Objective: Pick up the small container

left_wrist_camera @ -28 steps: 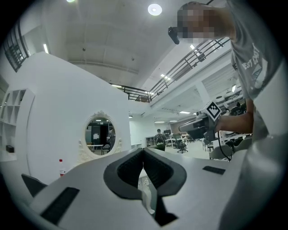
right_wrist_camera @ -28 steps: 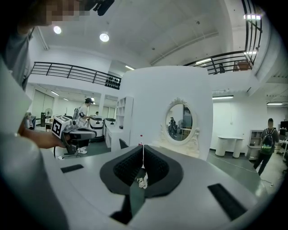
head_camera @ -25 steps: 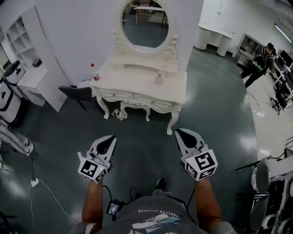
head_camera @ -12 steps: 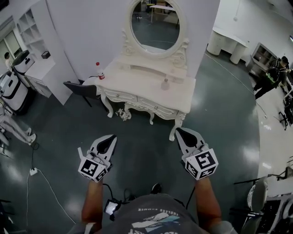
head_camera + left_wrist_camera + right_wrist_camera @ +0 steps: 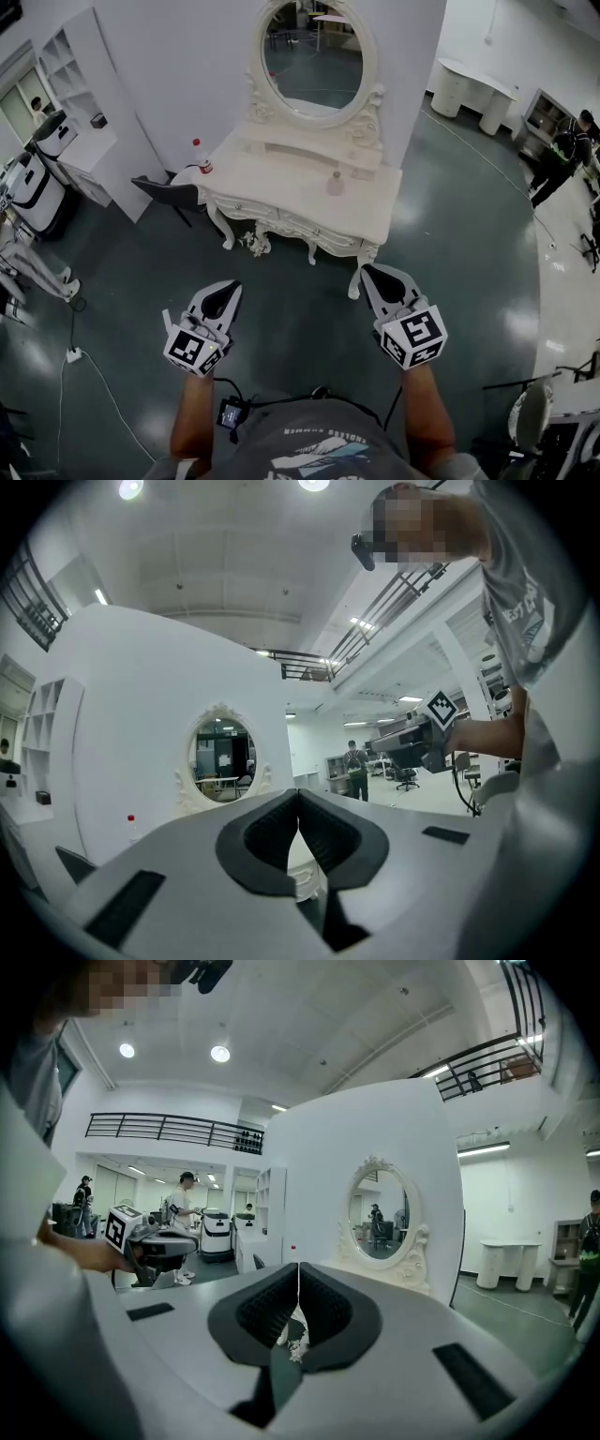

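Container (image 5: pixel 335 184) on vanity (image 5: pixel 281 192), beyond left tongs (image 5: pixel 232 285), right tongs (image 5: pixel 367 270).

A white vanity table (image 5: pixel 300 192) with oval mirror (image 5: pixel 312 56) stands on dark glossy floor (image 5: pixel 455 267).

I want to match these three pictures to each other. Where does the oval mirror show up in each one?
Head view: oval mirror, top centre.
Left gripper view: mirror left of centre.
Right gripper view: mirror right of centre.
Shared landmark: the white wall behind it.
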`<state>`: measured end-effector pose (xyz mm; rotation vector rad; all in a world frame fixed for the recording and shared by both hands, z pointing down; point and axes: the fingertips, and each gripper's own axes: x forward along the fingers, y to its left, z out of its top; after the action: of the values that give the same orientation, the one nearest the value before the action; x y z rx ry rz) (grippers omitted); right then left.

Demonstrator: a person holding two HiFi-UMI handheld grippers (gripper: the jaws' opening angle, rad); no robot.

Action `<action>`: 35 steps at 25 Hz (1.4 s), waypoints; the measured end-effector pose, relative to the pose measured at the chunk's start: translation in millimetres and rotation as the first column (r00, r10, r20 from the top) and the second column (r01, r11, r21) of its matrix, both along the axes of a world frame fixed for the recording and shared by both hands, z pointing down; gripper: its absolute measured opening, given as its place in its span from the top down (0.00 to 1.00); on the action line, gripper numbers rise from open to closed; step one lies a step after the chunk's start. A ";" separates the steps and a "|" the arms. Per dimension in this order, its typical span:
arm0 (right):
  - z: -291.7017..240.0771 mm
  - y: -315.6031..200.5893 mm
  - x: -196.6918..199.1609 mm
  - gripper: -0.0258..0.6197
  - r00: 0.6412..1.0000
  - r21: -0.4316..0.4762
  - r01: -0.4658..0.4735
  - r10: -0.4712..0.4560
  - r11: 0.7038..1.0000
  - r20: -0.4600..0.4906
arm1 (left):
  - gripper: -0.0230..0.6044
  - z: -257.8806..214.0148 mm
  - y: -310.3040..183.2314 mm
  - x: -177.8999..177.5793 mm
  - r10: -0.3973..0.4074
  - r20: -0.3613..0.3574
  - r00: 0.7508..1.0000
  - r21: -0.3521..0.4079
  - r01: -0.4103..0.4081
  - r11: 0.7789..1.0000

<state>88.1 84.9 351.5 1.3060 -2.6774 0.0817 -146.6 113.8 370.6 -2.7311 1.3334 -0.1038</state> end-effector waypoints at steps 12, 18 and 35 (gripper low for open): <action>20.6 -49.1 37.9 0.92 0.991 -0.040 -0.131 0.131 0.991 -0.013 | 0.94 25.1 -88.7 51.0 0.166 -0.019 0.986 -0.036 -0.167 0.985; 21.6 -82.6 42.3 0.92 0.972 -0.053 -0.235 0.234 0.971 -0.020 | 0.94 21.1 -156.1 71.1 0.294 -0.034 0.955 -0.019 -0.294 0.956; 26.5 -160.3 44.8 0.92 0.913 -0.062 -0.408 0.406 0.911 -0.045 | 0.94 22.2 -275.4 87.2 0.465 -0.042 0.884 -0.016 -0.466 0.885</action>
<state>132.8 -75.3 378.1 1.8040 -2.3088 0.2011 -59.4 -161.5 392.8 -2.9976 0.6457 -0.0312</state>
